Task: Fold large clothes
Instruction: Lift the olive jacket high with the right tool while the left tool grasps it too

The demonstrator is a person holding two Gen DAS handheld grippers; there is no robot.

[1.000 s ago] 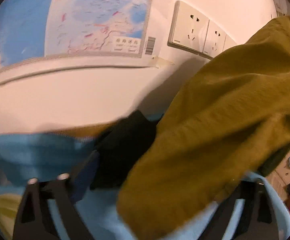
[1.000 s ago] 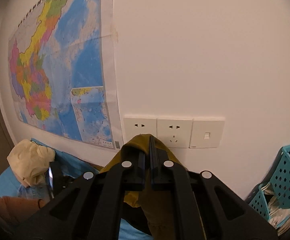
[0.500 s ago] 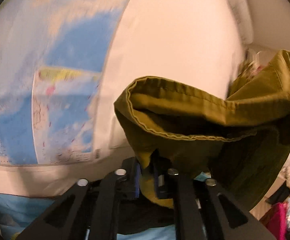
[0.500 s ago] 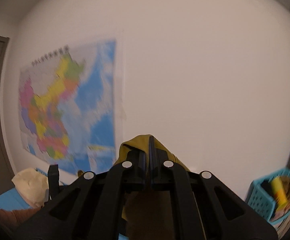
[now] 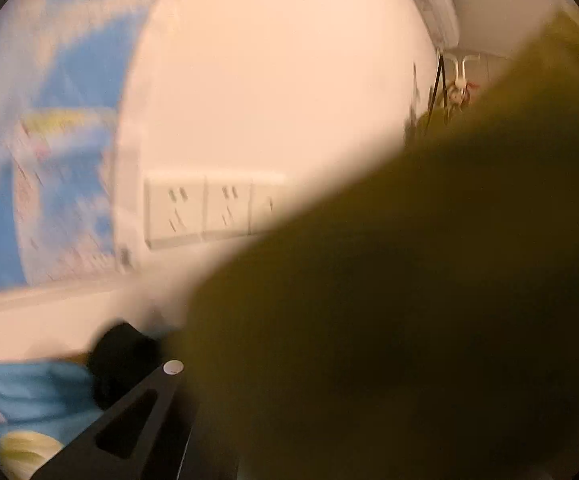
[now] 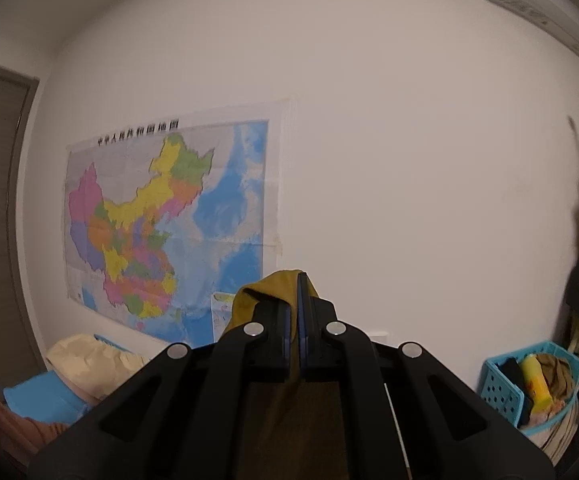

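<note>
An olive-green garment point(image 5: 409, 300) fills the right and lower part of the blurred left wrist view and covers most of my left gripper; only one black finger point(image 5: 141, 404) shows, so its state is hidden. My right gripper point(image 6: 298, 320) is raised high facing the wall and is shut on a fold of the same olive garment point(image 6: 277, 284), which hangs down between and below its fingers.
A white wall with a map poster point(image 6: 169, 224) and sockets point(image 5: 201, 208) is close ahead. A light-blue bed sheet point(image 5: 29, 392) with a dark garment point(image 5: 121, 352) and a beige bundle point(image 6: 93, 364) lies below. A blue basket point(image 6: 529, 384) stands at right.
My right gripper has lifted higher with the garment, so more wall and map show. The left view has swung, and the olive cloth now drapes over the left gripper and hides its tips.
</note>
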